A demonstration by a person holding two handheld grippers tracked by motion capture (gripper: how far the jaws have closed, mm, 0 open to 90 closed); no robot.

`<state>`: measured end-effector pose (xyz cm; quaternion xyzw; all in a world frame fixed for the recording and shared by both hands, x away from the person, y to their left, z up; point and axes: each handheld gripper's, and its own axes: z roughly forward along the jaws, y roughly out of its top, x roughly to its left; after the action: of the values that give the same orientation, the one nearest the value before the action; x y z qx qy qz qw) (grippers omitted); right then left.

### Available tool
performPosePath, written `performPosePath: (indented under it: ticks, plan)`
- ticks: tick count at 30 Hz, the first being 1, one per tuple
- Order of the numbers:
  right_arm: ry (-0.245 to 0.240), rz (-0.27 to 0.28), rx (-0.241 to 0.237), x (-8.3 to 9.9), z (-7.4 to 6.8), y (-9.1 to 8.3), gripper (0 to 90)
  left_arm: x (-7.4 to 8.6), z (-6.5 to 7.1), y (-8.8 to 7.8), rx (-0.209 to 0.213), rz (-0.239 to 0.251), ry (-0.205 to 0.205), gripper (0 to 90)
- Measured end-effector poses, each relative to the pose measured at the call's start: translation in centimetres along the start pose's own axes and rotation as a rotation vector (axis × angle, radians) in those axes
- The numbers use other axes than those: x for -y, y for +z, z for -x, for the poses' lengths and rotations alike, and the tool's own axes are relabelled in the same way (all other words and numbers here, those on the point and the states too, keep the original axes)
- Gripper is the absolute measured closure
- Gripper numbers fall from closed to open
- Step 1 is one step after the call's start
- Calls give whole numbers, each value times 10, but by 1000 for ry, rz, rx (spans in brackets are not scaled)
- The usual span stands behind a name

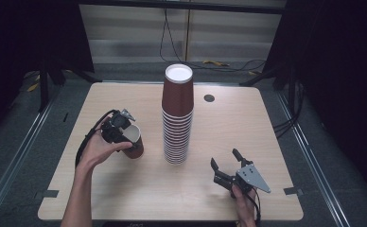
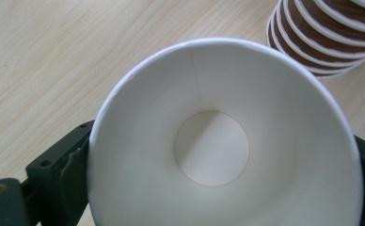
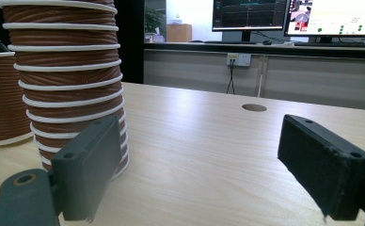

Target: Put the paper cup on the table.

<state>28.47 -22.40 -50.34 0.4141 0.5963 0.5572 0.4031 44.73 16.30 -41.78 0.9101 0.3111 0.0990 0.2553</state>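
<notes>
A single brown paper cup (image 1: 134,142) with a white inside sits left of a tall stack of upside-down brown cups (image 1: 178,118) at the table's middle. My left gripper (image 1: 126,135) comes down over it from the left, and in the left gripper view its black jaws press on both sides of the cup (image 2: 218,141), whose open mouth faces the camera. The stack's lower rims (image 2: 326,33) show at the top right there. My right gripper (image 1: 224,157) rests open near the front right, its jaws (image 3: 199,141) wide apart and pointing toward the stack (image 3: 67,84), with nothing between them.
The wooden table (image 1: 125,189) has a round cable hole (image 1: 209,98) behind the stack. Cables lie on the floor beyond the far edge. Monitors stand on a desk in the background of the right gripper view.
</notes>
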Motion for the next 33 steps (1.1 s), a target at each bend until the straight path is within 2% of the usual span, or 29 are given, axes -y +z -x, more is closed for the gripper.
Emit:
performPosePath:
  ticks: [4,7,8,11,13,15,18,21,22,25,26,29,33]
  plan:
    - [1,0,1,0,0,0,135,3,-2,2,-19,39,-13,41]
    - [3,0,0,0,0,0,136,6,0,5,-31,89,-26,39]
    - [3,0,1,0,0,0,135,7,0,5,-24,99,-21,39]
    - [2,1,1,0,0,0,136,10,1,6,-33,109,-13,38]
    - [3,0,1,0,0,0,136,12,2,7,-53,124,-15,37]
    - [3,0,1,0,0,0,136,16,1,8,-57,130,-1,36]
    - [2,1,1,0,0,0,136,22,-1,9,-63,173,-15,36]
    - [3,-1,1,0,0,0,136,26,-2,11,-51,199,-22,34]
    - [3,-1,1,0,0,0,136,28,-2,12,-39,206,-33,33]
    - [3,-1,2,0,0,0,136,30,-1,14,-67,186,-24,52]
    - [4,-2,1,0,0,0,136,31,-1,16,-67,197,-33,48]
    - [3,-2,1,0,0,0,136,35,-2,16,-41,195,-50,69]
    - [4,-2,0,0,0,0,136,42,-2,17,-45,217,-63,89]
